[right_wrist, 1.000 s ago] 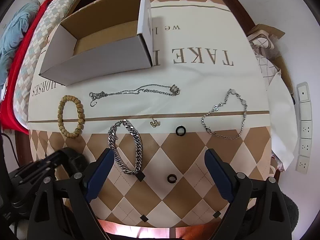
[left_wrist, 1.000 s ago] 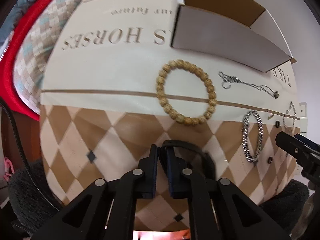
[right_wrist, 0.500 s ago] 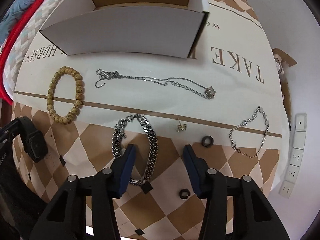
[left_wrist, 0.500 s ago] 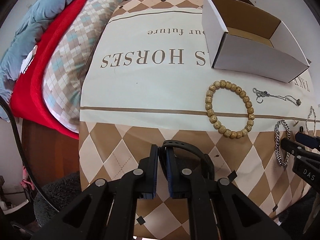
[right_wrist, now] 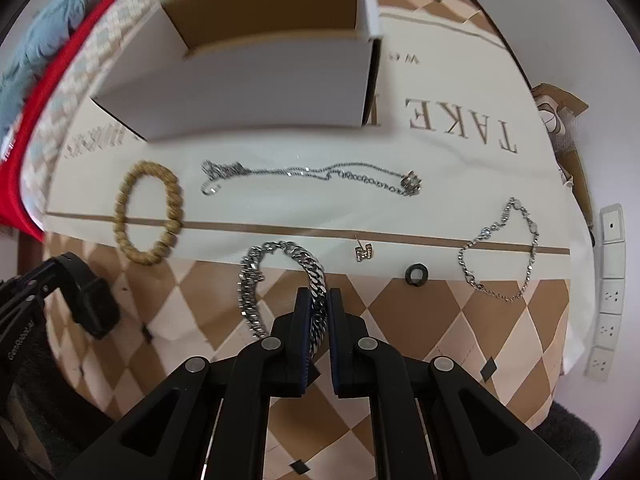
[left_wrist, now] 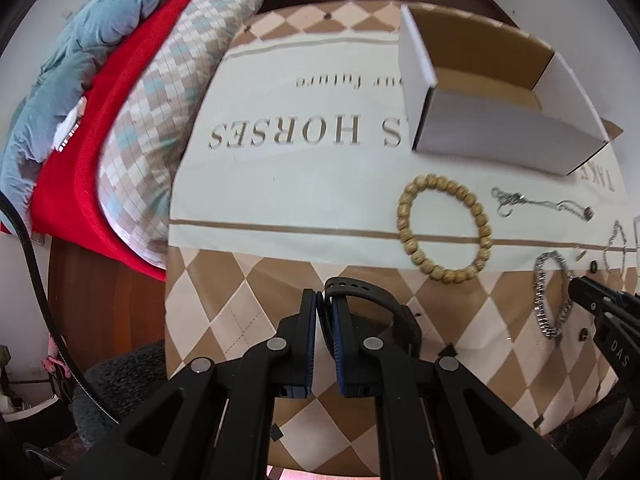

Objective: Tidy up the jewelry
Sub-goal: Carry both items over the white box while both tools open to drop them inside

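My left gripper [left_wrist: 327,307] is shut on the strap of a black watch [left_wrist: 384,308], held just above the checked cloth; the watch also shows in the right wrist view [right_wrist: 90,304]. My right gripper [right_wrist: 318,304] is shut on a thick silver chain bracelet [right_wrist: 256,280] lying on the cloth. A wooden bead bracelet [left_wrist: 442,228] lies beyond the watch. A thin silver necklace [right_wrist: 312,174], a small earring [right_wrist: 364,252], a black ring [right_wrist: 416,274] and a fine silver bracelet [right_wrist: 500,256] lie spread out. An open white cardboard box [left_wrist: 496,120] stands at the back.
The cloth-covered table [left_wrist: 280,152] ends at the left beside a bed with red and blue bedding [left_wrist: 80,80]. A power strip [right_wrist: 608,280] lies at the right edge. A black cable [left_wrist: 32,280] hangs at the left.
My right gripper has closed from wide open onto the thick chain bracelet. My left gripper, still holding the watch, has pulled back and left, away from the bead bracelet.
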A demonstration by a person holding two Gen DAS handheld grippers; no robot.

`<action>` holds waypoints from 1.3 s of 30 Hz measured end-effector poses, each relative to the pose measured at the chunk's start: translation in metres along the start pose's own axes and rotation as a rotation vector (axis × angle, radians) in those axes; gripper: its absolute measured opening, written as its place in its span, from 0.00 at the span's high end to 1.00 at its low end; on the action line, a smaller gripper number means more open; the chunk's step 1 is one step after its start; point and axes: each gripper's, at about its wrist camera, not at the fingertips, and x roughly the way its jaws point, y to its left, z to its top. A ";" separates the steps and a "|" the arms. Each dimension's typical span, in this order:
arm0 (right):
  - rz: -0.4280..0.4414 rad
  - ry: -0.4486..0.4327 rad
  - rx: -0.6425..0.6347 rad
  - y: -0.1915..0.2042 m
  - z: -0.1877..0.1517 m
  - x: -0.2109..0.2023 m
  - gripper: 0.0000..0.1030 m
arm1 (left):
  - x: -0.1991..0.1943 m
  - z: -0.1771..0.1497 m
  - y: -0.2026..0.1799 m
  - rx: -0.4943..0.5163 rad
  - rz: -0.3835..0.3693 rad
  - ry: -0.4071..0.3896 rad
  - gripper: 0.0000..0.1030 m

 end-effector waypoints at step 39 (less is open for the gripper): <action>0.191 -0.211 -0.008 0.002 0.169 -0.102 0.92 | -0.052 0.186 -0.037 0.069 -0.289 -0.098 0.95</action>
